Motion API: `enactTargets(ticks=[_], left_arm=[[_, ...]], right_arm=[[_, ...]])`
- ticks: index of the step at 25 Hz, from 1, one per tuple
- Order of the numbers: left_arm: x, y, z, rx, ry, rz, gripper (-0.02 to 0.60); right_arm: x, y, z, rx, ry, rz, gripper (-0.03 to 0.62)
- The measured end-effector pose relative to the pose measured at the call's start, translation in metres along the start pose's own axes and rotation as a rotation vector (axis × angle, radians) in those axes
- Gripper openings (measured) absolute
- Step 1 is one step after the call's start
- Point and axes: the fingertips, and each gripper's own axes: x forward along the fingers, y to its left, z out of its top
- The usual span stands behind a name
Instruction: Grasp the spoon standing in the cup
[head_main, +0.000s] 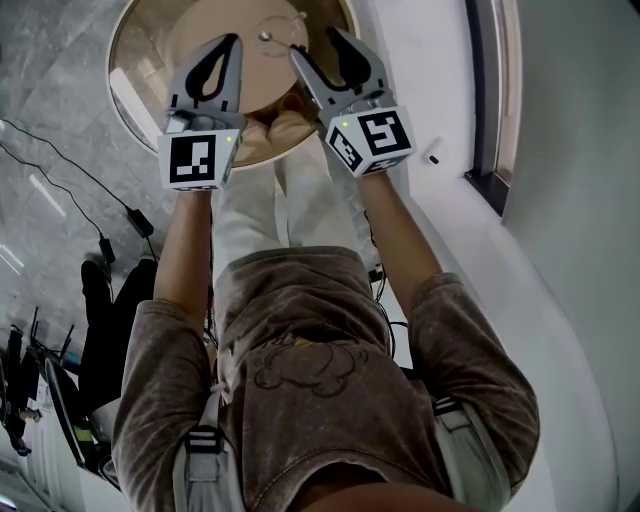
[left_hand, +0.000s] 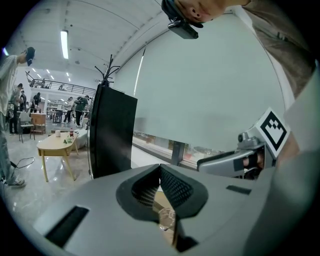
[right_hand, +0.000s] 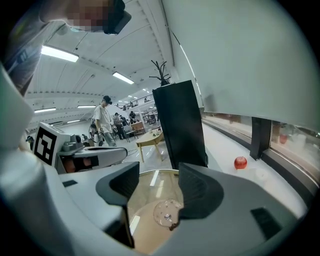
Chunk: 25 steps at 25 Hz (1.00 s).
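A clear glass cup stands on the round wooden table, and the spoon in it leans with its metal bowl toward the left. My right gripper is open just right of the cup. In the right gripper view the cup shows low in the gap between the spread jaws, with nothing touching the pads. My left gripper hovers to the cup's left with its tips together and nothing held. In the left gripper view, part of the cup shows below the closed tips.
A white curved ledge runs along the table's right, with a small object on it and a red ball near the window. A tall black panel stands beyond the table. Cables lie on the floor at left. People stand in the distance.
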Motion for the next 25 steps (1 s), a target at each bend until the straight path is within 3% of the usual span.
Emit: enactTargets(ticks=[3,14,18,25], left_arm=[[0.000,-0.003,0.000,0.005,0.001,0.000,0.018],[0.007,0.008,-0.010,0.008,0.016,-0.032,0.018],[0.007,0.001,-0.011,0.002,0.019,-0.038,0.018],[0.009,-0.001,-0.017,0.012,0.032,-0.049,0.018]], right_arm=[[-0.001,0.000,-0.003,0.010,0.017,0.009,0.296],[0.015,-0.014,-0.042,0.105,0.123,-0.035,0.296],[0.019,-0.022,-0.068,0.146,0.163,-0.044,0.242],[0.038,-0.040,-0.132,0.234,0.288,-0.063,0.224]])
